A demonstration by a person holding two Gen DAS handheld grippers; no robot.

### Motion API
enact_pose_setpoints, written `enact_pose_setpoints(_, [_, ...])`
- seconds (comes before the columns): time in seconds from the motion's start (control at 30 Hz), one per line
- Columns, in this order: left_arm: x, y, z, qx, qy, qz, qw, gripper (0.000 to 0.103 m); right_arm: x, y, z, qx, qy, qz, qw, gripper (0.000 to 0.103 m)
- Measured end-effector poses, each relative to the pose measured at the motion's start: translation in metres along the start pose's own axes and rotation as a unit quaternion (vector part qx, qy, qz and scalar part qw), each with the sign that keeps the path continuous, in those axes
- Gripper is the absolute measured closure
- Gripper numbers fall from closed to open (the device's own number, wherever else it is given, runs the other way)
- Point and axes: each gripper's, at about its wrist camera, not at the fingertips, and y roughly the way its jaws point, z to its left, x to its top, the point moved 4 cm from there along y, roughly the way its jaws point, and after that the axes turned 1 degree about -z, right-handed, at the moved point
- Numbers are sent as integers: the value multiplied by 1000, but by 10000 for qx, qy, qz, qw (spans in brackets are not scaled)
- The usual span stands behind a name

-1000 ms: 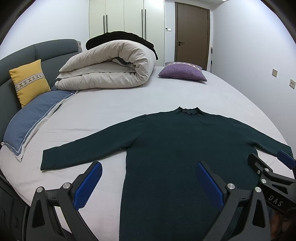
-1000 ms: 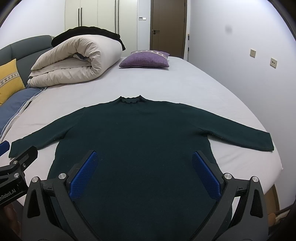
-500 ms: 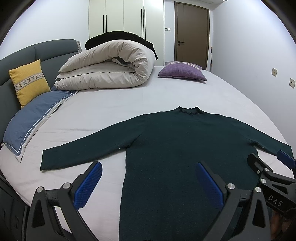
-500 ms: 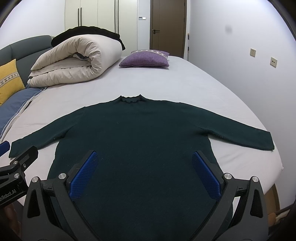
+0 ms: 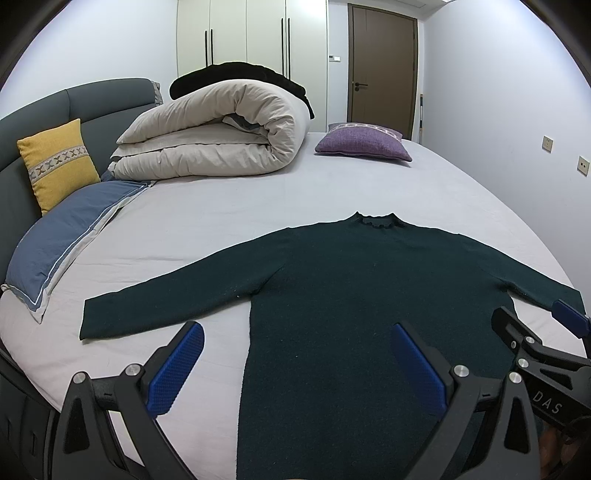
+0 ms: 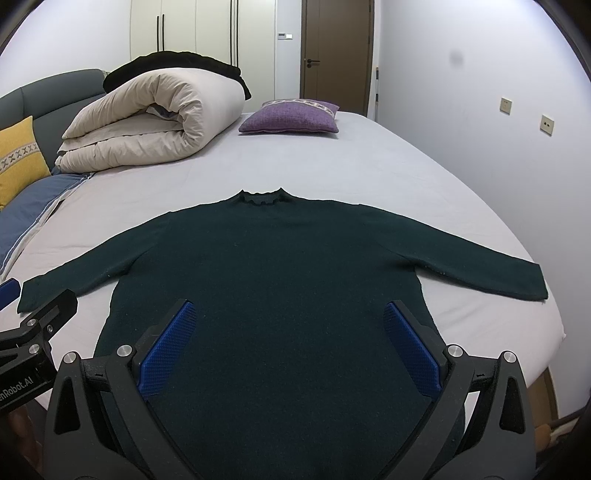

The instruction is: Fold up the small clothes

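Sweater flat on bed, hem cut off below frame; left tool, right tool spread wide, empty.

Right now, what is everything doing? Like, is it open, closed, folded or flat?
Sweater: spread flat, unfolded, both sleeves out.
Left gripper: open, holding nothing.
Right gripper: open, holding nothing.
Duvet: rolled up.
Door: closed.
Wardrobe doors: closed.
Purple cushion: lying flat.
Yellow cushion: propped against the headboard.

Sweater flat on bed, duvet behind left
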Motion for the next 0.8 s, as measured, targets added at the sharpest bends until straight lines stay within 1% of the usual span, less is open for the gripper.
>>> enact_pose_setpoints(0.8, [0, 1, -3, -6, -22, 13, 10000, 0, 0, 3, 3, 18, -38, 30, 10000, 0])
